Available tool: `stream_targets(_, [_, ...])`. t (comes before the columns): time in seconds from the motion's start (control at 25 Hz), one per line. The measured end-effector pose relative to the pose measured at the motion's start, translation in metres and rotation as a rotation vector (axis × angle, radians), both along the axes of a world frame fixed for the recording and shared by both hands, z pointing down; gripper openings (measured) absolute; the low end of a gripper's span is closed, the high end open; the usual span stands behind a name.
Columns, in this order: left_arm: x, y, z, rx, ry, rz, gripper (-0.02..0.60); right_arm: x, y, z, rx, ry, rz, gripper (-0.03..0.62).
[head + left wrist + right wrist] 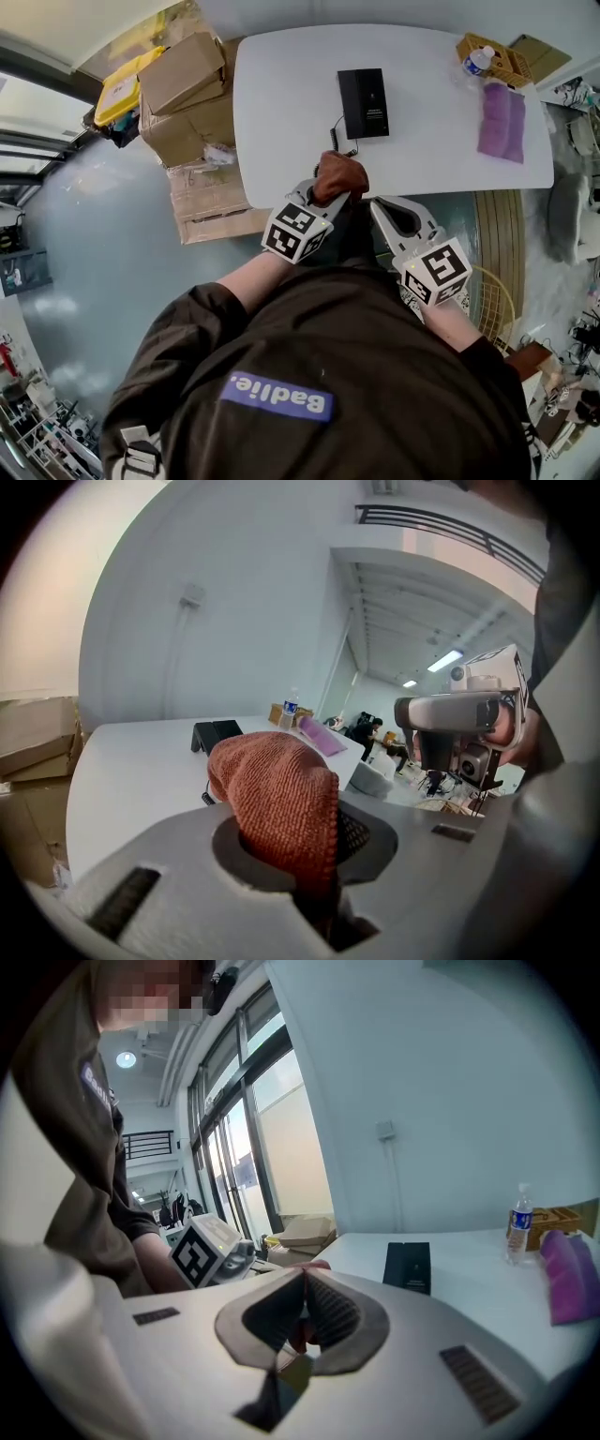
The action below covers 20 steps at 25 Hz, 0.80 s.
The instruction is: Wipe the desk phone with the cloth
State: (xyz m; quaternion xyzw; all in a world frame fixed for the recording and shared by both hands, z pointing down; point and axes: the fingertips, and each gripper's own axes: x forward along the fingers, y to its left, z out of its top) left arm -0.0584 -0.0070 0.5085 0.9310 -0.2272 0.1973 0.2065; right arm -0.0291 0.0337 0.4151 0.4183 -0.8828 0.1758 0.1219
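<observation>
In the head view, the left gripper (325,195) was clamped on a bunched rust-orange knitted cloth (339,174) at the near edge of the white rounded table (281,112). The flat black desk phone (363,103) lay on that table ahead of the cloth and a little to its right, apart from it. Its long axis ran away from the person. The right gripper (382,204) hung just beside the left one, off the table edge, and looked about as near the phone.

In the left gripper view, the jaws pinched the cloth's lower fold and its bulk stood up above them. The phone showed beyond the cloth, slightly left.

In the right gripper view, the jaws met tip to tip with nothing held, and the phone lay ahead on the tabletop.

The cloth-bearing left gripper likely needed to go forward along the phone's length.
</observation>
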Motion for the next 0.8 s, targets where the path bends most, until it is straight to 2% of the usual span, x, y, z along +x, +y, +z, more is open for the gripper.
stream_targets(0.24, [-0.035, 0.033, -0.020, 0.006, 0.045, -0.004, 0.060, -0.029, 0.042, -0.013, 0.009, 0.014, 0.039, 0.032])
stream_targets(0.48, [-0.049, 0.050, -0.048, 0.026, 0.072, -0.028, 0.061, -0.038, 0.060, -0.026, 0.032, 0.018, 0.007, 0.031])
stream_targets(0.8, [-0.062, 0.042, -0.103, 0.075, 0.130, -0.172, 0.061, -0.023, 0.051, -0.040, 0.080, 0.014, -0.081, 0.032])
